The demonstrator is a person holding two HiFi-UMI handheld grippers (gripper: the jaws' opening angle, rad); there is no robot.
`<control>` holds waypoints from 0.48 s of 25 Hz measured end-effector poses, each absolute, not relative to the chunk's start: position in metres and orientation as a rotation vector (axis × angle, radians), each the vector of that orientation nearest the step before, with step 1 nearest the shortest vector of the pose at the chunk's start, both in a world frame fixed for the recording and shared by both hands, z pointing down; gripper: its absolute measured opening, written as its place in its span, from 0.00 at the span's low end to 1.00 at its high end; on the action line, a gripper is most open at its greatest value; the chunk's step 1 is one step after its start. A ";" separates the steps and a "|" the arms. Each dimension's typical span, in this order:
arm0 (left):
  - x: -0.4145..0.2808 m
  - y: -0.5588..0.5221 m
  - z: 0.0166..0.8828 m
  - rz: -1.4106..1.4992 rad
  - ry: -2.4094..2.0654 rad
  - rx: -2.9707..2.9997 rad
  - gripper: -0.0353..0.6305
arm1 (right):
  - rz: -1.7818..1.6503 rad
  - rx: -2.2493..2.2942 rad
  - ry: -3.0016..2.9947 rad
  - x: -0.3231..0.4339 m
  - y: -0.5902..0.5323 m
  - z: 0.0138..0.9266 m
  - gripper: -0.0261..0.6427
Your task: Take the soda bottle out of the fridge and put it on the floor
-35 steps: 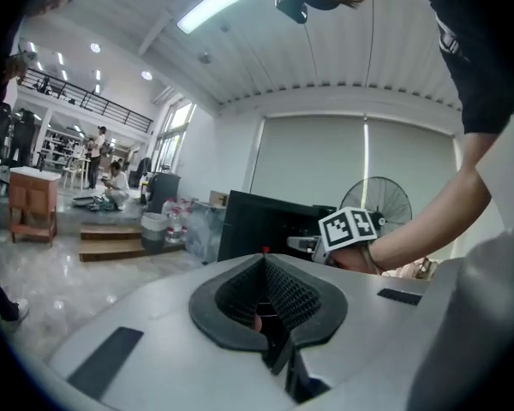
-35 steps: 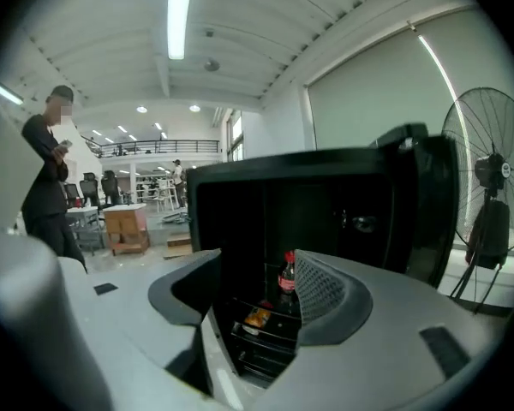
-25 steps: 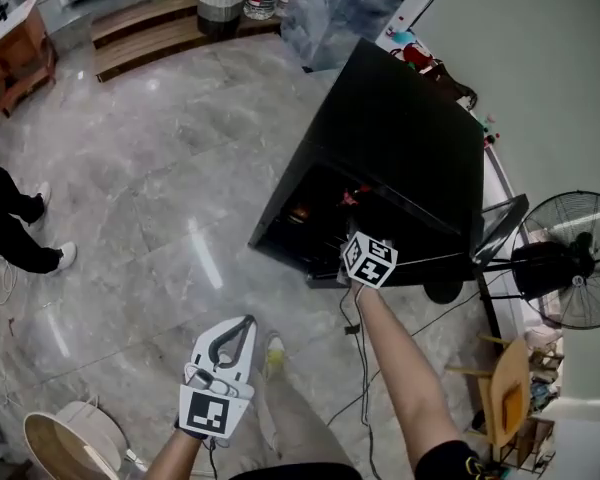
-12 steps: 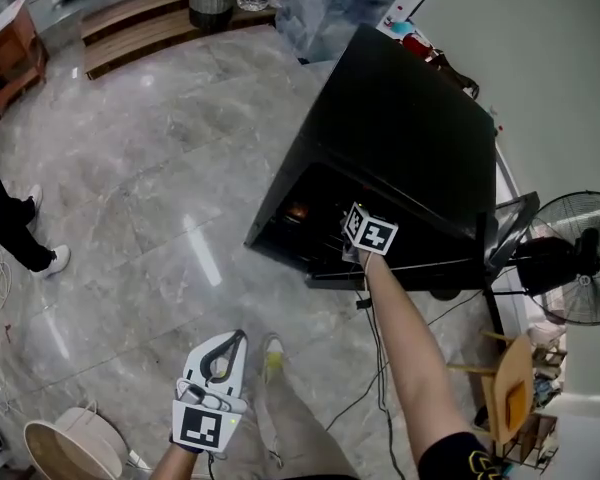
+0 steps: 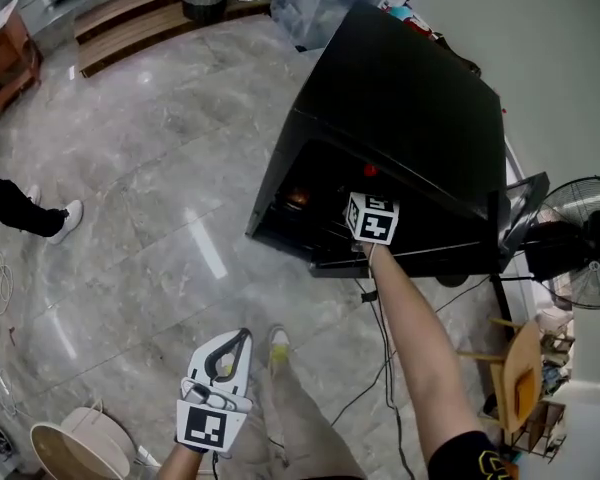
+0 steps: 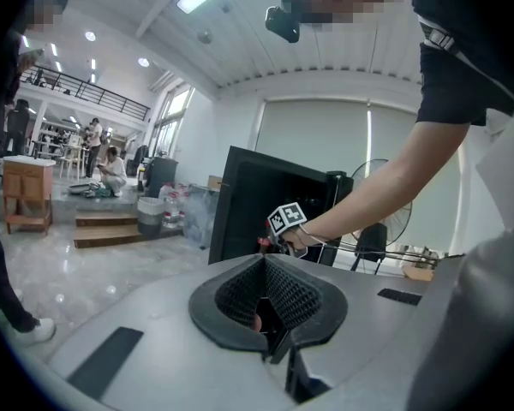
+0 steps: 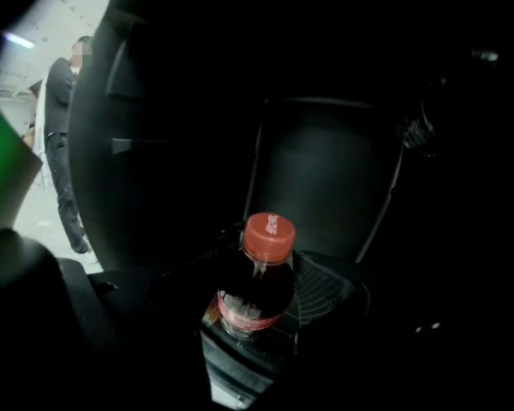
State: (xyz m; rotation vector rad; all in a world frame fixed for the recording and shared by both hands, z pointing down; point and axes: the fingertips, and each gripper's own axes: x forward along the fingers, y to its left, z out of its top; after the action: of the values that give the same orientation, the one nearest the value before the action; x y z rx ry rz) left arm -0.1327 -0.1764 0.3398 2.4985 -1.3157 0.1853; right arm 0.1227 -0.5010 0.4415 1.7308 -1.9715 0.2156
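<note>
Inside the fridge (image 5: 410,118), right gripper (image 7: 264,300) fingers have just closed on the soda bottle (image 7: 268,238); left gripper (image 6: 264,271) fingers clenched empty.

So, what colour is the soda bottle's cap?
The cap is orange-red, clearest in the right gripper view.

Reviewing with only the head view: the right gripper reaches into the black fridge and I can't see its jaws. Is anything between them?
Observer: Yes. The right gripper view shows a soda bottle with a red cap between the jaws of the right gripper, which have just been closing onto it.
Operator: Is it out of the fridge?
Observer: No, the dark walls of the fridge surround it there.
Operator: And the other one?
Observer: The left gripper has its jaws together in its own view, nothing between them.
</note>
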 end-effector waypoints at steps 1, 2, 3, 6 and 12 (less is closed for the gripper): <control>-0.133 -0.175 0.341 0.183 -1.315 2.496 0.08 | 0.208 1.716 -1.977 0.119 -0.496 0.440 0.42; -0.133 -0.174 0.342 0.183 -1.314 2.495 0.08 | 0.204 1.706 -1.987 0.116 -0.489 0.438 0.42; -0.133 -0.173 0.342 0.183 -1.313 2.496 0.08 | 0.199 1.695 -2.002 0.112 -0.480 0.436 0.42; -0.135 -0.169 0.338 0.183 -1.317 2.503 0.08 | 0.158 1.610 -2.067 0.096 -0.448 0.427 0.41; -0.148 -0.158 0.319 0.156 -1.330 2.507 0.08 | 0.152 1.444 -2.176 0.065 -0.358 0.399 0.40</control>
State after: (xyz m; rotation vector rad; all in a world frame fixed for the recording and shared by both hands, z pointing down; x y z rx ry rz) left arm -0.1476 -0.1580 0.3186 2.5067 -1.3299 0.1556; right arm 0.0647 -0.3580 0.3994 1.4443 -2.1762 0.1520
